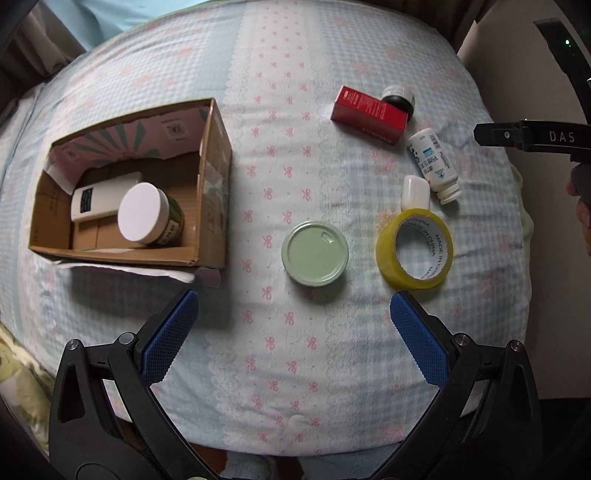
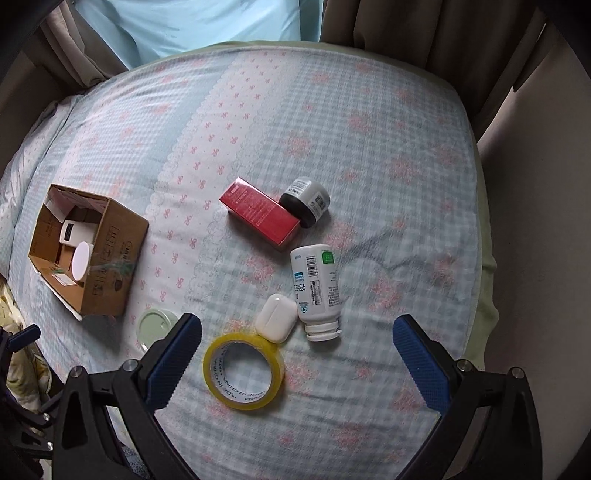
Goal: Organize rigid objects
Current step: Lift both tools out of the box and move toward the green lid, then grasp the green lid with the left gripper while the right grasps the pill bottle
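A cardboard box (image 1: 212,184) on the bed holds a white flat bottle (image 1: 99,195) and a white-lidded jar (image 1: 142,212); the box also shows at the left of the right wrist view (image 2: 110,254). Loose on the bed lie a green tin (image 1: 315,252), a yellow tape roll (image 1: 414,251), a white earbud case (image 1: 415,192), a white pill bottle (image 1: 434,164), a red carton (image 1: 369,112) and a dark jar (image 1: 399,98). My left gripper (image 1: 293,325) is open and empty, just short of the tin. My right gripper (image 2: 297,347) is open and empty above the tape roll (image 2: 243,371) and earbud case (image 2: 276,317).
The bed has a blue-and-pink patterned cover (image 1: 277,369). Its right edge meets a beige wall (image 2: 535,221). Curtains (image 2: 406,33) hang behind the bed. The other gripper's black body (image 1: 532,136) enters the left wrist view at the right edge.
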A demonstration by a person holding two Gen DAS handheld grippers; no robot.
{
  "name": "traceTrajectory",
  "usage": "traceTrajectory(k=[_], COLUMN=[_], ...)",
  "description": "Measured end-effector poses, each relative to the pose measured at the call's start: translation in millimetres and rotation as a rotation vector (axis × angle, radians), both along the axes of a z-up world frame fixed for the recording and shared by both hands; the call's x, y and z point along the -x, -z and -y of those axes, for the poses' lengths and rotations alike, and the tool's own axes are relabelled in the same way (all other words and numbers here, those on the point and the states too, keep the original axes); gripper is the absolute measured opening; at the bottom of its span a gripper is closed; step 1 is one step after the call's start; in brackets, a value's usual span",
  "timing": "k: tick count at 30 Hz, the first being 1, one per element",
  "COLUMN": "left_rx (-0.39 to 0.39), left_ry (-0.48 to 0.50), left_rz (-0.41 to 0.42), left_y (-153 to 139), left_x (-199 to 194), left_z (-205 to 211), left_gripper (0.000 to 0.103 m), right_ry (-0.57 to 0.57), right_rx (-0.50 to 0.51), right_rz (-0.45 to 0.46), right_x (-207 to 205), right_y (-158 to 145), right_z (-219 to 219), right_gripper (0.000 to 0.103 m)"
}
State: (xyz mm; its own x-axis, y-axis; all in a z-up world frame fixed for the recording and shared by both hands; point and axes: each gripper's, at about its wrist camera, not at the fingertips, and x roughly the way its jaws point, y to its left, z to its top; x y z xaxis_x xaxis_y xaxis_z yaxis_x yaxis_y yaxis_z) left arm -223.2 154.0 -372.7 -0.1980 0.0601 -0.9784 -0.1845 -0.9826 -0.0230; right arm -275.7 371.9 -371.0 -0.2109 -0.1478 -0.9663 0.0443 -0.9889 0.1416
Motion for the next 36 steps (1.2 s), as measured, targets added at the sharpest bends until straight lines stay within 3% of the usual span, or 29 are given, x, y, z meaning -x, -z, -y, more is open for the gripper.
traceTrajectory(k=[9,14,17,24,29,36], left_rx=[0.038,0.024,0.015,0.003,-0.009,-0.007], left_ry=[-0.128,-0.173,-0.191,-0.209,-0.216,-0.223], left_rz=[0.07,0.09,0.096,0.103,0.112,0.109], left_y=[94.0,121.7,130.8,140.9,144.8,147.3], left_x=[14.3,21.7,23.9,29.0,31.8,34.3], left_z=[-8.5,-14.3,-18.6,-21.7,-22.8,-24.8], left_gripper=[0.103,0.103,0.103,0.1,0.087,0.083], right_ry=[-0.108,-0.1,-0.095,-0.099,-0.11,-0.118], right_rx=[-0.043,-0.046,-0.031,-0.035,-0.051,-0.053], right_rz=[0.173,0.242,0.282,0.296,0.308,0.322], right_x=[29.8,35.5,38.7,43.6,46.2,45.1], right_y=[89.6,121.7,134.6,139.7,141.2,140.6], right_z=[-2.2,-9.9,-12.8,-14.0,-13.3,-10.3], right_gripper=[0.095,0.094,0.084,0.075,0.065,0.053])
